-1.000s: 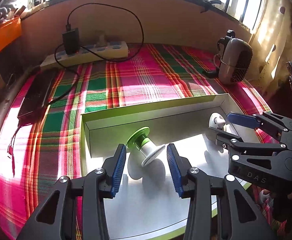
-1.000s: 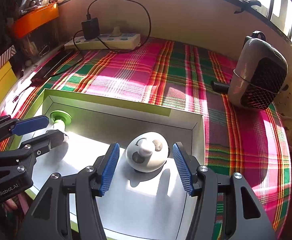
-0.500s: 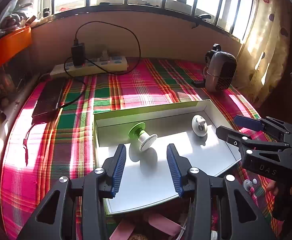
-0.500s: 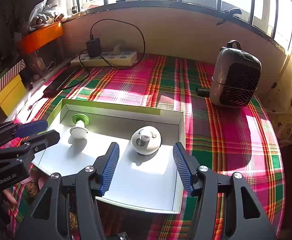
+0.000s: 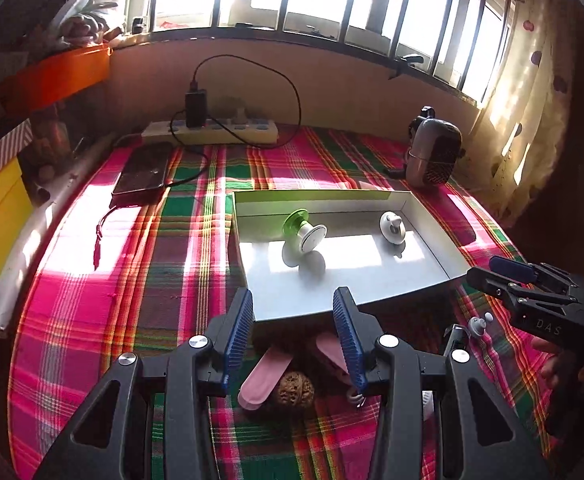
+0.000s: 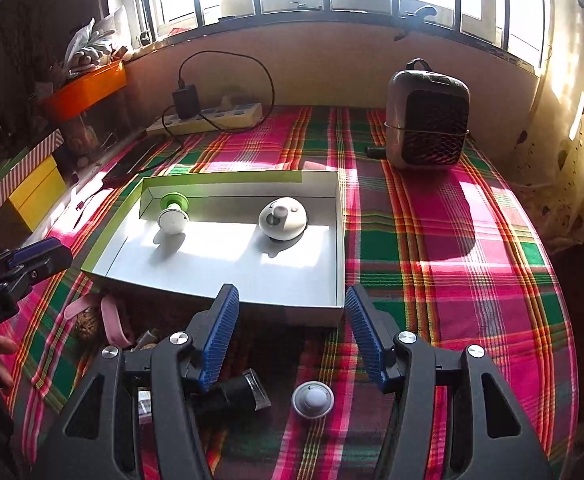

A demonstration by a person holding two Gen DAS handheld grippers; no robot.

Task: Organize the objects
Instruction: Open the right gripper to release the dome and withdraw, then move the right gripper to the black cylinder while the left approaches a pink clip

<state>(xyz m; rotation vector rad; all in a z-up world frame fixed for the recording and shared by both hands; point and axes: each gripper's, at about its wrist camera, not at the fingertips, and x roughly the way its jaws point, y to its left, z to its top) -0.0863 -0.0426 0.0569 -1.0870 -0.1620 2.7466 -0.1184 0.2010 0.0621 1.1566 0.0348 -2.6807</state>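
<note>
Tray [image 6: 342, 240] on plaid cloth [image 6: 432, 240], green spool [image 5: 304, 228] & white knob [image 5: 392, 227] lying inside, apart, left gripper [image 5: 292, 330] & right gripper [image 6: 292, 336] near tray's front edge, both jaws spread, empty, walnut [image 5: 294, 390] nearby.

Ahead of the grippers, a green-based white suction knob [image 5: 304, 230] lies tipped in the white tray [image 5: 332, 284]; a white domed knob [image 6: 282, 218] sits upright to its right.

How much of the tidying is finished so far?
Done: the green-topped knob and white dome piece lie in the tray. In hand: nothing; both grippers are open. Left: the walnut, pink strap and small grey knob lie on the cloth.
</note>
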